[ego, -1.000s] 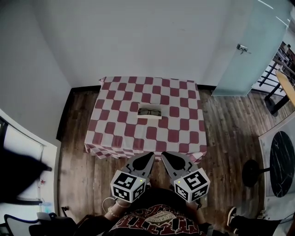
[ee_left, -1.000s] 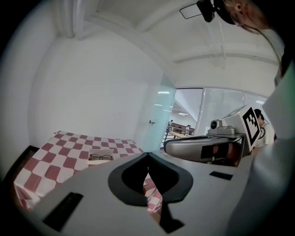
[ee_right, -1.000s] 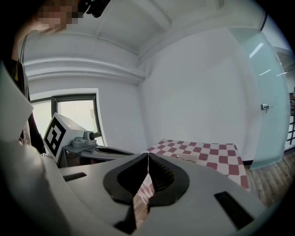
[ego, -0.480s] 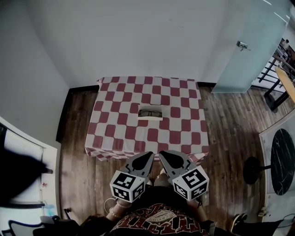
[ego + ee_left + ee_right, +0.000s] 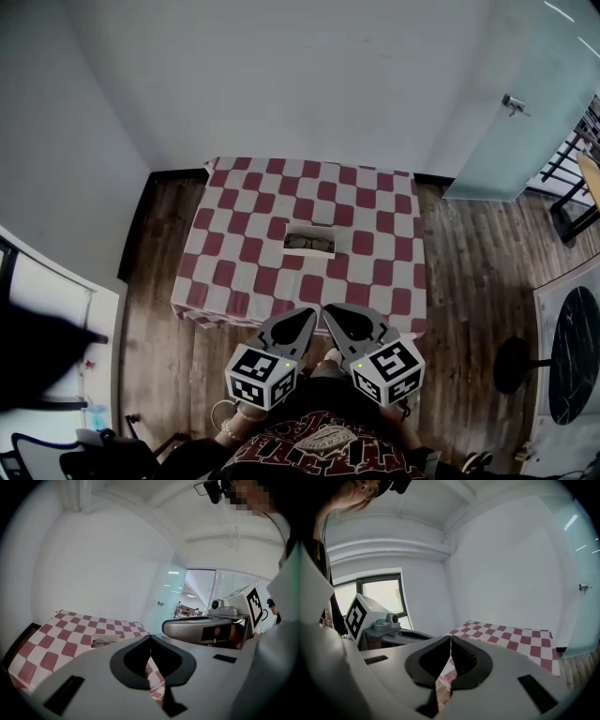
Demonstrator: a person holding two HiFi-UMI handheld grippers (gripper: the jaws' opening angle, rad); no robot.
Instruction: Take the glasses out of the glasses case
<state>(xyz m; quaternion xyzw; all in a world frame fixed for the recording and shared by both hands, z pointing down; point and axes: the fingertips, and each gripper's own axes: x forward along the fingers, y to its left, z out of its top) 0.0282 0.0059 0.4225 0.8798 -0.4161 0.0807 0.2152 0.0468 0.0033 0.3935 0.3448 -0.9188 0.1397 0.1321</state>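
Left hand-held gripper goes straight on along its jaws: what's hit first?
Likely the near edge of the checkered table, ahead of the left hand-held gripper, jaws shut; height unclear. The glasses case lies farther, left of that line.

Checkered table (image 5: 234,272), wooden floor (image 5: 469,267), glass door (image 5: 534,112)

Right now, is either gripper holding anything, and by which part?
Nothing is held. The left gripper and right gripper are both shut and empty; the glasses lie in their case on the table.
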